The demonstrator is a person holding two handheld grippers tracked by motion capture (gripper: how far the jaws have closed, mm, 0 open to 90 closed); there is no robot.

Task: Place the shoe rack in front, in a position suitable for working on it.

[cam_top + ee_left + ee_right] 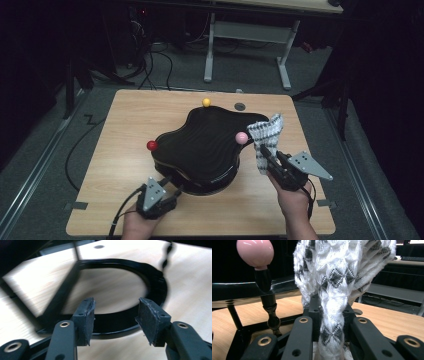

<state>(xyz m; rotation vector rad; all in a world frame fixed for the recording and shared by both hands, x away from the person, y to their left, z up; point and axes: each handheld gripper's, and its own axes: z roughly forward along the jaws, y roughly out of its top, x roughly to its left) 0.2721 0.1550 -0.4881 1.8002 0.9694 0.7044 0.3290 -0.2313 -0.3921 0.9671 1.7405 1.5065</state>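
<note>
The table [125, 150] is light wood, on a grey floor in a dark room, with a white-legged desk [250, 45] behind it. At its centre stands a black stand [205, 145] with a wavy ribbed top, a ring-shaped base and three ball-tipped posts: a yellow ball [206, 102] at the far edge, a red ball [152, 145] at the left, a pink ball [241, 138] at the right. The right gripper [267, 155], at the stand's right side, has its jaws closed tight on a white cloth with dark diamond patterning [265, 135]; the cloth rises bunched above the jaws, just beside the pink ball, and a short end hangs below the grip. In the right gripper view the cloth [337, 290] is pinched between the pads, with the pink ball [255, 252] on its post to the left. The left gripper [167, 192] is at the stand's near-left edge, its jaws about half open and holding nothing; in the left gripper view the pads [86, 317] flank the ring base [155, 282] without touching it.
</note>
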